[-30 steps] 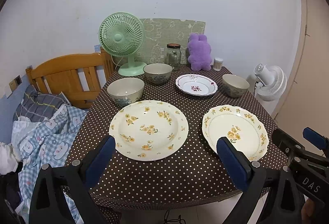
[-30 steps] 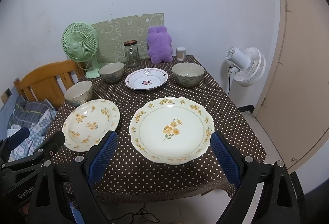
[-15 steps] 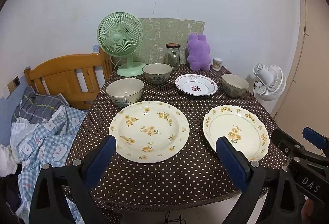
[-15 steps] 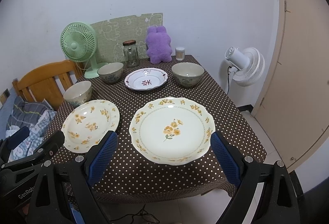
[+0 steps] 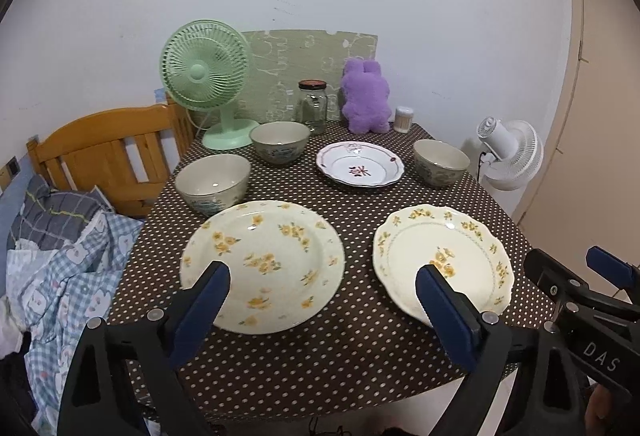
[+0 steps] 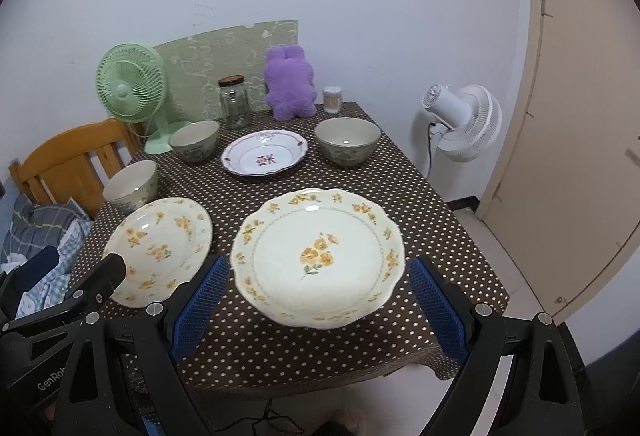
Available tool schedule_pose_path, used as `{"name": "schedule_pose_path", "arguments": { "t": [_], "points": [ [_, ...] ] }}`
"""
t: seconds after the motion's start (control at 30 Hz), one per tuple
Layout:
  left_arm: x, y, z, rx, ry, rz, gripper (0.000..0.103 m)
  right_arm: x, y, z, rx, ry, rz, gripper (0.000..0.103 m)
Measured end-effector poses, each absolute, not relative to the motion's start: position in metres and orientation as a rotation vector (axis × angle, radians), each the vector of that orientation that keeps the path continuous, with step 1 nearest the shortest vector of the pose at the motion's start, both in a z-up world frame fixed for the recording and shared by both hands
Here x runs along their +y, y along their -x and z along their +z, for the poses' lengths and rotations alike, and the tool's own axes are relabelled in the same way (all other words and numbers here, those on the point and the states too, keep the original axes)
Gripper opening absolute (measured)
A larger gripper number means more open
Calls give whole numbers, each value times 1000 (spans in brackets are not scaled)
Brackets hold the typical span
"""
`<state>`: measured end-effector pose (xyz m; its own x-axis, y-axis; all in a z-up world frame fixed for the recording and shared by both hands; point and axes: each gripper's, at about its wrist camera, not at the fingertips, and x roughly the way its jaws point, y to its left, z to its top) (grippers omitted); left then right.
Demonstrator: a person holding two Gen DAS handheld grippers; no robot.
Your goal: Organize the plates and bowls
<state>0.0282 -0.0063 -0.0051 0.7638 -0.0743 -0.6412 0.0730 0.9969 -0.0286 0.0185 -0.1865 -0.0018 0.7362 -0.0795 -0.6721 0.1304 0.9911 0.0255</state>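
Scalloped plate (image 6: 318, 256) (glossy); grippers (image 6: 318, 300) spread.

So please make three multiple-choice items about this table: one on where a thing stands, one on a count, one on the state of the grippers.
1. Where is the white plate with the red flower?
A. on the wooden chair
B. on the dotted brown tablecloth, between two ceramic bowls
C. stacked on a yellow-flowered plate

2. How many ceramic bowls stand on the table?
A. one
B. three
C. five

3. How are the left gripper and right gripper?
A. both open, holding nothing
B. left shut on a bowl
C. right shut on a plate

Answers:
1 B: it lies flat between the back-left bowl and the right bowl.
2 B: those two plus the near-left bowl.
3 A: the blue pads of each stand wide apart, with nothing between them.
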Motion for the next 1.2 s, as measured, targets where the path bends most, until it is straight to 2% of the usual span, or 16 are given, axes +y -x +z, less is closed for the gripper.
{"name": "schedule_pose_path", "arguments": {
  "t": [0.4, 0.6, 1.07, 1.2],
  "points": [
    [-54, -78, -25, 751, 25, -31, 93, -233, -78, -21, 791, -72, -81, 92],
    [-76, -103, -48, 827, 50, 9, 86, -253, -115, -40, 845, -52, -40, 91],
    [-111, -129, -110, 1013, 90, 48, 82, -273, -164, -108, 1033, -28, 29, 86],
    [-117, -135, -122, 1060, 98, 53, 71, -275, -175, -124, 1078, -29, 42, 86]
  ]
}}
